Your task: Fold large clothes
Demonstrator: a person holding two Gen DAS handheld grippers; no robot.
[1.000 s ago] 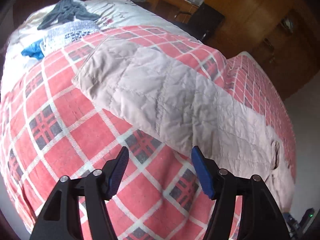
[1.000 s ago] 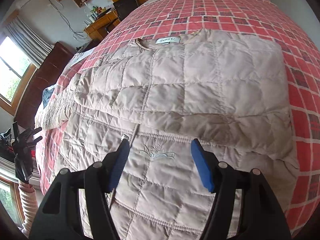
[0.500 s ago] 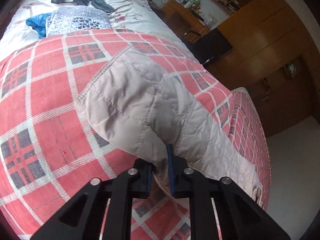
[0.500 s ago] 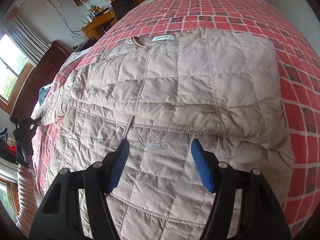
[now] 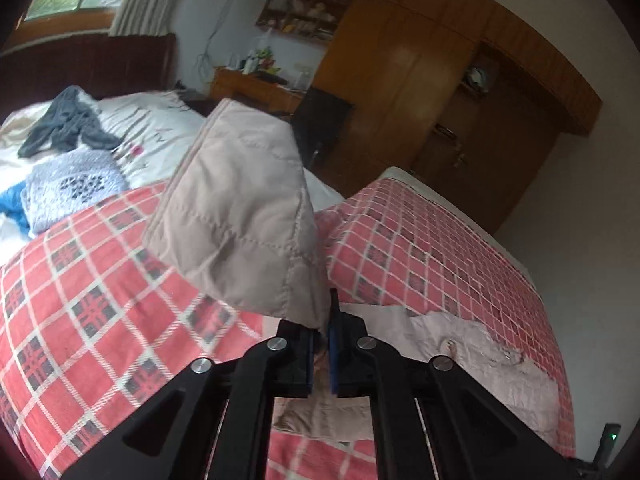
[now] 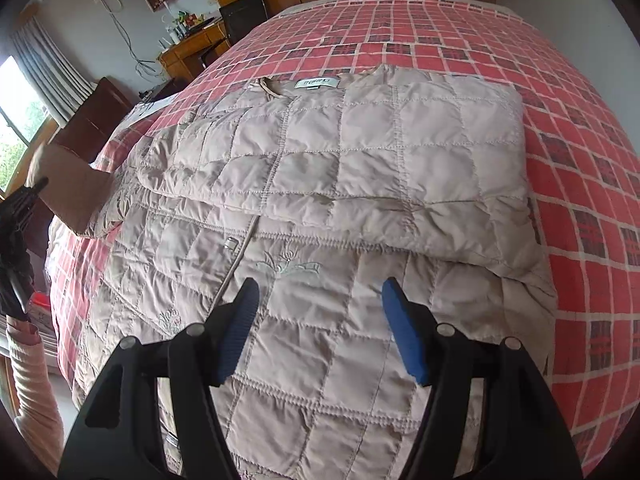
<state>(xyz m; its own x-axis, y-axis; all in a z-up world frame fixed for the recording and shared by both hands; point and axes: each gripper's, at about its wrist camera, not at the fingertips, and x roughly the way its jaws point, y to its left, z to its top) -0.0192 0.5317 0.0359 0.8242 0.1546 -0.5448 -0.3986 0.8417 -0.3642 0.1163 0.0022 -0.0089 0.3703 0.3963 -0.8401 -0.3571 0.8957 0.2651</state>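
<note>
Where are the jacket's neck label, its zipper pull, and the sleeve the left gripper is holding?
neck label point(image 6: 317, 83): right wrist view, middle of the white tag.
zipper pull point(image 6: 231, 244): right wrist view, the metal tab.
sleeve point(image 5: 240, 216): left wrist view, middle of the lifted quilted panel.
left gripper point(image 5: 320, 334): left wrist view, between its fingertips.

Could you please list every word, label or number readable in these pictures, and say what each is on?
Neck label inside the collar of the beige quilted jacket: printed with a short word, too small and blurred to read.
Shelf items on the wall: no lettering can be made out.
Nothing else carries text; the left gripper and right gripper show none.
</note>
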